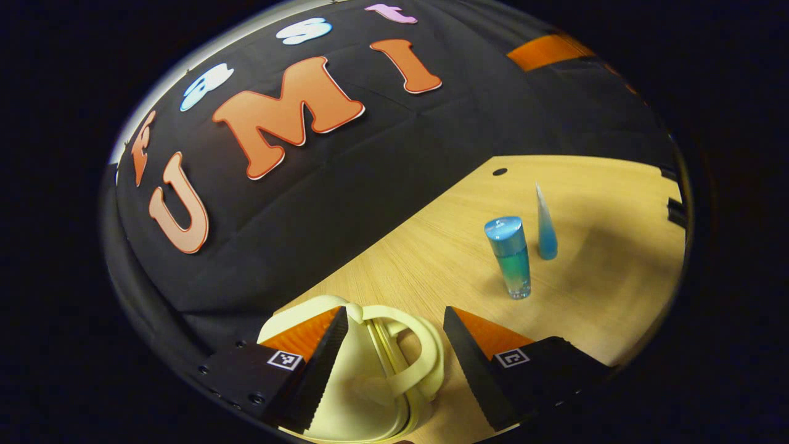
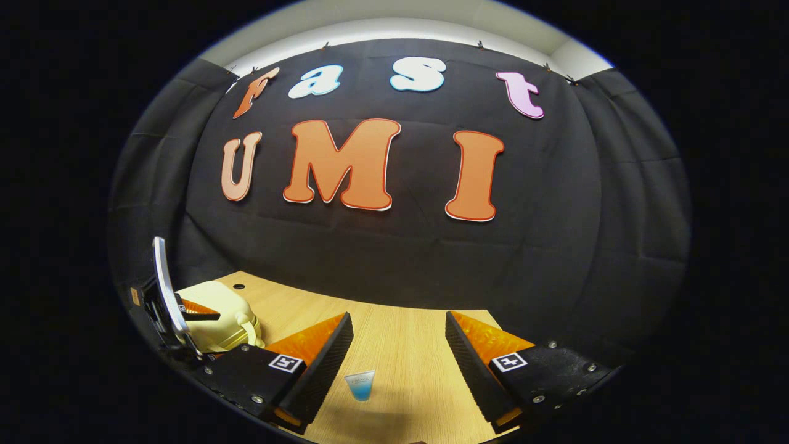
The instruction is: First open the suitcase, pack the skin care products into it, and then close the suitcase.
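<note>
The left claw (image 1: 394,345) is hanging open astride the handle (image 1: 412,361) of the closed cream suitcase (image 1: 363,394) on the bench (image 1: 592,296), likely preparing to unlatch it, while the right claw (image 2: 397,354) is waiting open over the blue tube (image 2: 360,385); the bottle (image 1: 510,256) is standing nearby.

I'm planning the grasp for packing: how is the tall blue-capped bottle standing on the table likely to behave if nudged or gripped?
The bottle stands upright, tall on a narrow base, so a sideways nudge would probably tip it. It looks round and rigid, so once down it may roll on the table. Its glossy surface could be slippery; a grip across the body seems safest.
</note>
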The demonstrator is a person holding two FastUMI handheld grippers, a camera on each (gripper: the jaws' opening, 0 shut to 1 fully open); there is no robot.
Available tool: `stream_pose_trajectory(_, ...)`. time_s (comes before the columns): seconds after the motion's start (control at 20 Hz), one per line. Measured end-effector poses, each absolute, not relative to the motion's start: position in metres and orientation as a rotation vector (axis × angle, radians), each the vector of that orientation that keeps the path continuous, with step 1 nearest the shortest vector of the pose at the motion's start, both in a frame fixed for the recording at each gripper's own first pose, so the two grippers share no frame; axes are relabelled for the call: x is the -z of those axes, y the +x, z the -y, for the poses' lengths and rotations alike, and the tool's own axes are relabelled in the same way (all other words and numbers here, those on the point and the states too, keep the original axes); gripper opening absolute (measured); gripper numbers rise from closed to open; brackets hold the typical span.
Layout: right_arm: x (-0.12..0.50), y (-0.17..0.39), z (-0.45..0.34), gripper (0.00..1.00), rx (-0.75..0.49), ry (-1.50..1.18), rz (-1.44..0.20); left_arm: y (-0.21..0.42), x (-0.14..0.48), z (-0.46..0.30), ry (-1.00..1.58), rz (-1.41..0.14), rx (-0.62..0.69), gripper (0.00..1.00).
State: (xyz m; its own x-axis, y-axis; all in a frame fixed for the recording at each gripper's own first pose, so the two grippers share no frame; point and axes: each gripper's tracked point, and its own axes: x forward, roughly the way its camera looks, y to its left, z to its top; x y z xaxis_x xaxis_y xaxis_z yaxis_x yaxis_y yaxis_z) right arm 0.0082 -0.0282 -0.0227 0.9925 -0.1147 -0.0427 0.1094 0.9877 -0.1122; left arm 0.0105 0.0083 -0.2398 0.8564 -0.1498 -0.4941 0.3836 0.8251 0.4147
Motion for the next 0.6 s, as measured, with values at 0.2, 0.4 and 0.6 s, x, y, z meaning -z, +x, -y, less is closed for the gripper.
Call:
stream_pose_trajectory(0.2,0.021,0.007,0.025,0.95,0.113,-0.099,-0.048,0.004,0.26,-0.011,0.588,-0.508,0.301,0.97)
stream_pose_trajectory(0.4,0.021,0.007,0.025,0.95,0.115,-0.102,-0.045,0.0,0.276,-0.016,0.689,-0.536,0.296,0.96)
stream_pose_trajectory(0.6,0.017,0.003,0.025,0.95,0.116,-0.11,-0.031,-0.009,0.292,-0.022,0.825,-0.575,0.307,0.85)
